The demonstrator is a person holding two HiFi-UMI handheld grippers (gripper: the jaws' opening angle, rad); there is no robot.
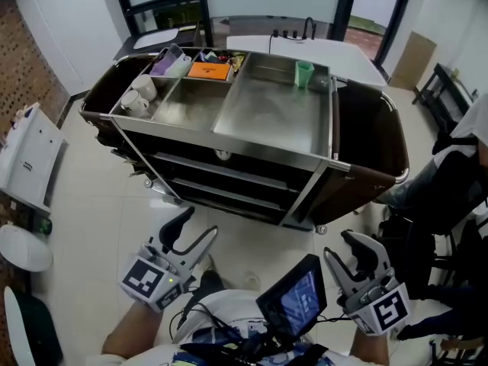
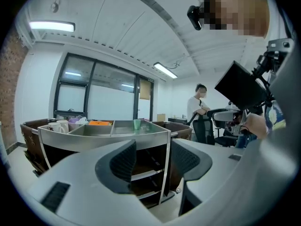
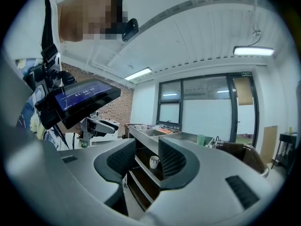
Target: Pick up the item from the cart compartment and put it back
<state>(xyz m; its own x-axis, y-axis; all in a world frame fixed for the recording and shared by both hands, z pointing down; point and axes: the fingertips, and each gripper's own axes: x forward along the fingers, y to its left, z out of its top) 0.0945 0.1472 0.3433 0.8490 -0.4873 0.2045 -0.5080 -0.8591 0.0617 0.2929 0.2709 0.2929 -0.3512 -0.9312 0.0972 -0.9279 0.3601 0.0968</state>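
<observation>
A steel cart [image 1: 329,139] stands ahead of me, its top split into compartments. A green cup [image 1: 304,73] stands upright in the large right compartment and also shows in the left gripper view [image 2: 137,124]. White mugs [image 1: 137,97] fill the left compartment, with an orange packet [image 1: 210,70] behind. A white mug [image 3: 153,162] sits on a lower shelf. My left gripper [image 1: 202,221] and right gripper [image 1: 338,246] hover low in front of the cart, well short of it. Both are open with nothing between their fingers.
Dark brown bags [image 1: 374,139] hang at both ends of the cart. A white table [image 1: 305,48] stands behind it. A black chair [image 1: 450,204] is at the right, and a person [image 2: 200,112] stands by a chair. A small screen [image 1: 293,296] sits at my chest.
</observation>
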